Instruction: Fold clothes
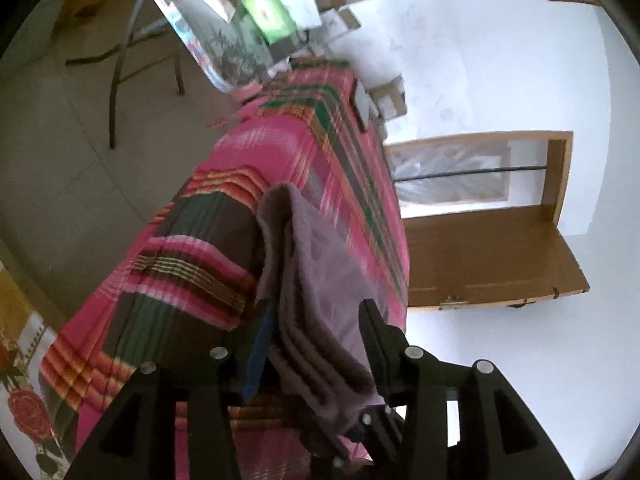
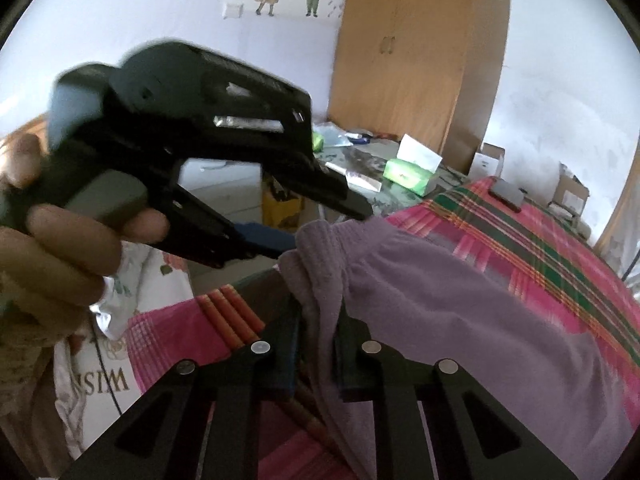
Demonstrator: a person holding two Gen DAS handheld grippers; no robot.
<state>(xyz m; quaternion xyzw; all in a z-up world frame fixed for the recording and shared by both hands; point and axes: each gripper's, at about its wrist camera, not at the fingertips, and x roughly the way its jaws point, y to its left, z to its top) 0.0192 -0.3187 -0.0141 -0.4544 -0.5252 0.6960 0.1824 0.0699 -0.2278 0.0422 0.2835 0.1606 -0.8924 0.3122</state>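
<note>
Purple garment (image 2: 460,300) bunched over pink plaid bedspread (image 2: 540,232), clamped by left gripper (image 1: 316,344) and right gripper (image 2: 318,344).

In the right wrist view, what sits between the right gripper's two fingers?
A bunched fold of the purple garment sits between the right gripper fingers, over the pink plaid blanket. The left gripper pinches the same cloth just beyond.

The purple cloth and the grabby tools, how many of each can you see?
Purple cloth: 1
Grippers holding it: 2, the left gripper and the right gripper
Pink plaid bedcover: 1
Total: 4
</note>
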